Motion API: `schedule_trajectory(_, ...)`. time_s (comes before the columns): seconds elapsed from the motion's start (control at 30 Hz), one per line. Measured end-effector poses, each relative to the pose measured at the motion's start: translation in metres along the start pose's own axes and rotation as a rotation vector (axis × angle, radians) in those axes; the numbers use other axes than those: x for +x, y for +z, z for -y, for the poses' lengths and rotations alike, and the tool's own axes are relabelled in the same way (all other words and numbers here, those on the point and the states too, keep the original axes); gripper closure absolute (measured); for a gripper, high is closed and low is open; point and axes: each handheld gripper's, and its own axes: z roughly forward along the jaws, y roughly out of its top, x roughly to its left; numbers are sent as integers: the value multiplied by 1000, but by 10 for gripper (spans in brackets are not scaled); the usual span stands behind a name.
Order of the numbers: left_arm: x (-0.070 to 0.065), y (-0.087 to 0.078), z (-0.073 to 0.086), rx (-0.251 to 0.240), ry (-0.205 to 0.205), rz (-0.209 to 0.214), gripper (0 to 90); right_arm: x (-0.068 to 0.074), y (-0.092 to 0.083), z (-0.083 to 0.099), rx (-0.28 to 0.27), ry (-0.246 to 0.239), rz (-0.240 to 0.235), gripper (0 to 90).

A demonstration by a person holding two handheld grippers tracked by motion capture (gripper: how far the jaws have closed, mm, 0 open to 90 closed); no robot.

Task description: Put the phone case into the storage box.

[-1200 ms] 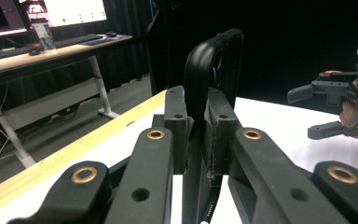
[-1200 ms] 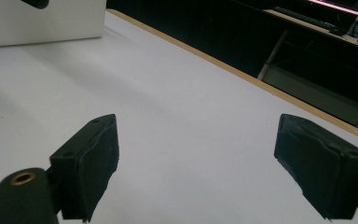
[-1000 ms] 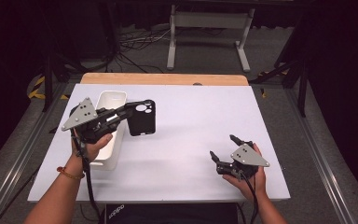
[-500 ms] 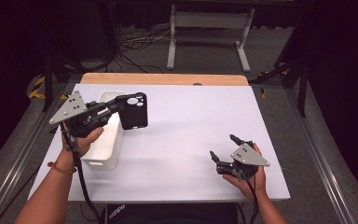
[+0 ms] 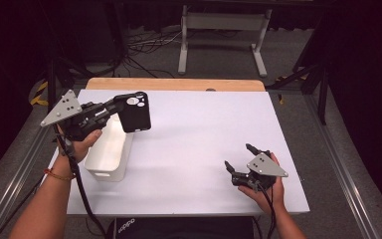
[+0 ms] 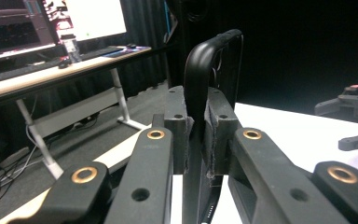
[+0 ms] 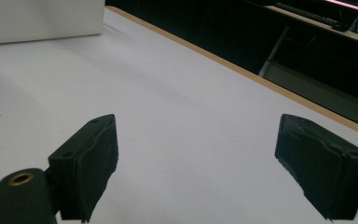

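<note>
Both grippers black, two-jaw. Left gripper: grey triangular plate on top with small holes, black cable trailing down past the forearm. Right gripper: same grey plate, same cable. Brass-coloured rivets on the jaw links, dark foam-like pads. Orange band on the left wrist, arms bare of sleeves.

On the desk, a bin stands near the left edge. The left tongs hang above the bin and grip a phone case, which is in the air over the far right corner of the bin. The right tongs are near the front right corner of the desk, well apart from the bin. Behind the desk, a metal stand is on the floor.
</note>
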Motion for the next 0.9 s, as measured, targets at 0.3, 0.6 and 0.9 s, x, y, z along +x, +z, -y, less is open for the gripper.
schedule_trajectory(0.3, 22, -6, 5, 7, 0, -34, 821, 0, -1, 1, 5, 6, 1, 141)
schedule_trajectory(0.6, 48, -14, 15, 19, -13, -63, 821, 0, -1, 3, 16, 6, 6, 141)
schedule_trajectory(0.9, 75, -9, 29, 37, -25, -80, 821, 1, -1, 4, 29, 5, 14, 141)
